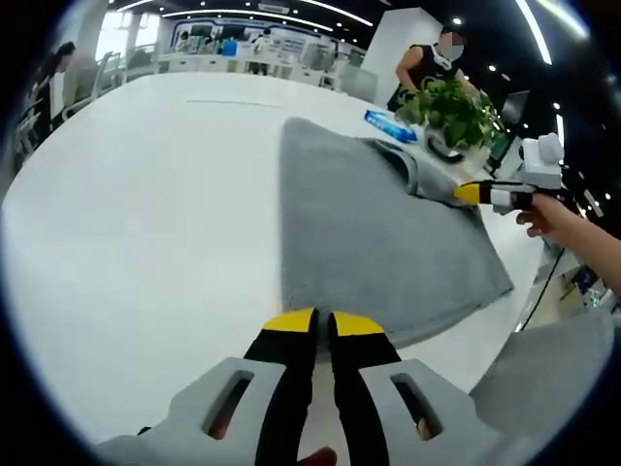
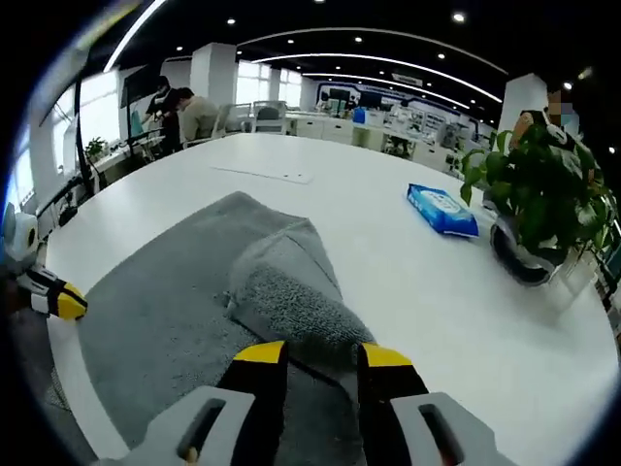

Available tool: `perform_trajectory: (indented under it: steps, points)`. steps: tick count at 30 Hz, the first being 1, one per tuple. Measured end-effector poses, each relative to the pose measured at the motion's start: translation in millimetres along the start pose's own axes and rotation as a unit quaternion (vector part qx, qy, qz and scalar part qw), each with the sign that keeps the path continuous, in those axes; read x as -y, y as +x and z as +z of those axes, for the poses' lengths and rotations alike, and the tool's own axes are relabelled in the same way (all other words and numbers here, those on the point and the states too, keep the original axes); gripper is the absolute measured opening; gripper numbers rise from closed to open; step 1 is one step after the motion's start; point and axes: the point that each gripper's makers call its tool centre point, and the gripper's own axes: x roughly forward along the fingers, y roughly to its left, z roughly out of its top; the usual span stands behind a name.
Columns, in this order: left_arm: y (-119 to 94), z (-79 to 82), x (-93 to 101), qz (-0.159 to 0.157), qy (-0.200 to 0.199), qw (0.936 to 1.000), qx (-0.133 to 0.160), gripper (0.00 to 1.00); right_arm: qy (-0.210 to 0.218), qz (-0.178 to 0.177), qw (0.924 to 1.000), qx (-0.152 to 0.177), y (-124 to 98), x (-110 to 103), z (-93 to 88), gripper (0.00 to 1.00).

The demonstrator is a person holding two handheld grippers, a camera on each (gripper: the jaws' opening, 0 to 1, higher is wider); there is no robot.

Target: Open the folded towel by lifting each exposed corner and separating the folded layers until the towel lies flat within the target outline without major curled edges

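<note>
Left gripper view shows your left gripper (image 1: 323, 323) with its jaws nearly together and nothing between them, tips at the near edge of the grey towel (image 1: 378, 233) spread on the white surface (image 1: 146, 214). Your right gripper (image 2: 313, 355) has its jaws a little apart around a raised fold of towel (image 2: 281, 291); whether they pinch it, you cannot tell.

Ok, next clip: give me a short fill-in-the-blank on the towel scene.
1. The towel on the white table is ___ in colour.
2. The right gripper has a folded towel ___ between its tips.
3. The blue packet lies beside a potted ___.
4. The left gripper sits at the towel's near edge with its tips nearly ___.

Missing words: grey; corner; plant; closed
</note>
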Motion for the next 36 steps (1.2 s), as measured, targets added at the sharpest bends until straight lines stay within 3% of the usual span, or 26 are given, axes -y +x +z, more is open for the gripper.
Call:
perform_trajectory:
  steps: [4,7,10,17,24,32,36]
  points:
    - [-1,0.1,2.3,0.0,-0.001,1.0,0.0,0.06,-0.035,0.013,0.9993,0.003,7,-20,12.0,0.28]
    - [-1,0.1,1.2,-0.001,-0.004,1.0,0.0,0.06,-0.021,0.036,0.9991,0.006,12,-37,19.9,0.23]
    - [-1,0.1,1.0,-0.002,-0.006,1.0,0.0,0.06,-0.002,0.056,0.9984,-0.002,18,-50,20.1,0.19]
    - [0,0.1,-1.1,-0.003,-0.011,0.9999,0.001,0.06,-0.011,0.082,0.9965,-0.017,34,-62,14.1,0.11]
    - [0,0.1,-1.2,-0.004,-0.016,0.9999,0.002,0.06,-0.029,0.054,0.9981,-0.008,43,-35,18.1,0.15]
    - [0,0.0,-1.7,-0.005,-0.022,0.9997,0.004,0.05,-0.02,0.021,0.9995,-0.012,53,4,13.8,0.15]
    - [1,-0.1,-3.0,-0.006,-0.027,0.9996,0.006,0.05,-0.014,0.017,0.9997,-0.013,59,15,11.9,0.21]
